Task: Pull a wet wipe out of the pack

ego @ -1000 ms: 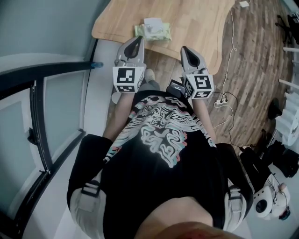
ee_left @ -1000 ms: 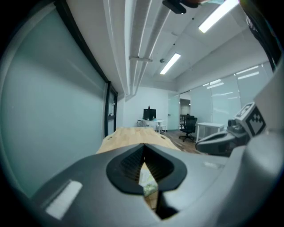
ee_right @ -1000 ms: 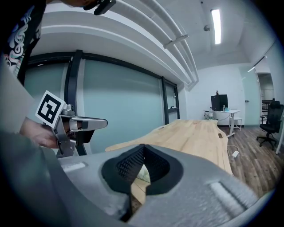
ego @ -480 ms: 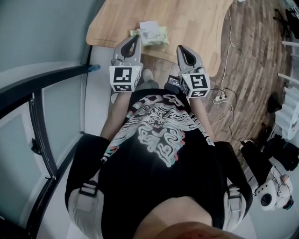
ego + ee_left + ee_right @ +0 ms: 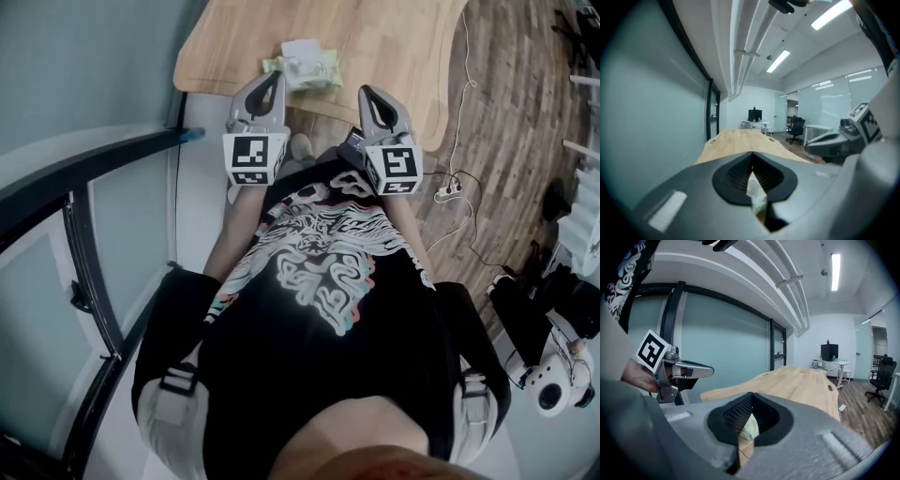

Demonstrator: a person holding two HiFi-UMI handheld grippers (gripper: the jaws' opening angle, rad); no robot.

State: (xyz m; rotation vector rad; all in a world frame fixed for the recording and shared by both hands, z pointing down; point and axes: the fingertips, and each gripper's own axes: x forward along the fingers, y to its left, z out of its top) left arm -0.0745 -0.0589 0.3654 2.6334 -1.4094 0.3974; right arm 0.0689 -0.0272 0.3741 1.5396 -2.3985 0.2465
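Observation:
A pale green wet wipe pack with a white flap lies near the front edge of the wooden table. My left gripper is shut and empty, its tips just left of the pack at the table's edge. My right gripper is also shut and empty, a little to the pack's right and short of it. In the left gripper view the closed left gripper frames the pack through the gap behind its tips. The right gripper view shows the right gripper shut, with the pack ahead.
A glass partition with a dark frame runs along the left. Cables and a power strip lie on the wood floor at the right, with white equipment at lower right. The person's torso fills the lower half of the head view.
Both grippers have edged forward towards the table's front edge and the pack. Their jaws have stayed shut.

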